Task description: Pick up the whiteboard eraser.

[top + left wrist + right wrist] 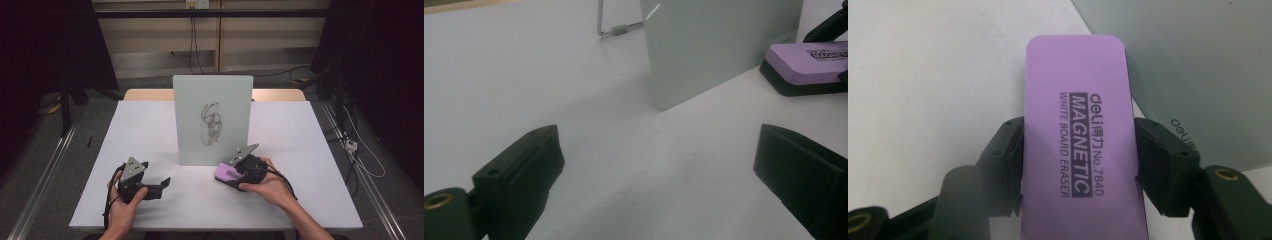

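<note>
Right hand-held gripper [1078,165] pinching purple rectangular whiteboard eraser [1080,125] across long sides, beside upright scribbled whiteboard [212,117]; likely light, stiff-backed; left hand-held gripper [659,170] spread, empty.

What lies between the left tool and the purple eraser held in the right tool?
Bare white table. In the high view nothing sits between the left tool and the eraser; the left gripper view shows the whiteboard's lower corner just beside that stretch.

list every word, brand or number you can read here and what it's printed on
"deli" with two small characters too fine to read, then "No.7840": purple eraser, held in the right gripper.
"MAGNETIC": same eraser, white letters on a dark bar.
"WHITE BOARD ERASER": same eraser.
"deli": whiteboard, near its lower edge.
Scribble on the whiteboard: no readable text.
</note>
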`<state>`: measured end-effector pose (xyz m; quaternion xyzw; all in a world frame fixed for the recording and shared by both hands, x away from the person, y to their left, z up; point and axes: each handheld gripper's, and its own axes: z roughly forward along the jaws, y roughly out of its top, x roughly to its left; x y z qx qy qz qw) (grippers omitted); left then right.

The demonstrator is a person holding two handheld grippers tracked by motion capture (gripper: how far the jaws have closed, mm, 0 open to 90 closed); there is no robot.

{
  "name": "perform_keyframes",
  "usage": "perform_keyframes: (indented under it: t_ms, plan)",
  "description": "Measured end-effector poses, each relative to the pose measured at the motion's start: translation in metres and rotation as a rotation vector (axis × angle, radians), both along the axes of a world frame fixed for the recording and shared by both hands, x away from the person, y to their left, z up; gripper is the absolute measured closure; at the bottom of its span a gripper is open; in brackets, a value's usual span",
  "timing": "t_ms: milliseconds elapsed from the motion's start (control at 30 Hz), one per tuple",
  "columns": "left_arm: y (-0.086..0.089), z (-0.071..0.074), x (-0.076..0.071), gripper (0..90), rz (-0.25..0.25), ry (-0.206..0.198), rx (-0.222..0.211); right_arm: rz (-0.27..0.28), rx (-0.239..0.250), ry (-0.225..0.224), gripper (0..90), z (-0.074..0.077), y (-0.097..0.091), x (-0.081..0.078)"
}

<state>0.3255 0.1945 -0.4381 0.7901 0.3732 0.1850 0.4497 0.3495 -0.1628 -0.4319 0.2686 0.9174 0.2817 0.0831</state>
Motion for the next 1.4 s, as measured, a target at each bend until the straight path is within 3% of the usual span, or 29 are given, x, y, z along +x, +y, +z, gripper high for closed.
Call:
perform_keyframes:
  t_ms: [367,533,700,900,1133,1400]
  plan:
    - [0.001,0.0,-0.001,5.4,0.004,0.001,-0.002,0.015,-0.018,-0.016,41.4,0.001,0.002,-0.001]
    - [0.002,0.0,0.0,5.4,0.003,-0.001,0.0,0.015,0.015,-0.005,41.5,0.003,0.0,-0.002]
    - [0.001,0.0,0.0,5.4,0.009,0.002,-0.007,0.005,0.037,-0.022,41.6,0.007,-0.004,-0.003]
    - [0.003,-0.001,0.0,5.4,0.011,0.007,-0.001,0.009,0.063,-0.062,41.6,0.013,-0.005,-0.006]
    - [0.005,-0.001,0.001,5.5,0.011,0.009,-0.008,-0.013,0.082,-0.076,41.6,0.017,-0.008,-0.007]
    - [0.005,0.0,0.001,5.5,0.014,0.003,0.0,-0.023,0.113,-0.148,41.6,0.024,-0.009,-0.013]
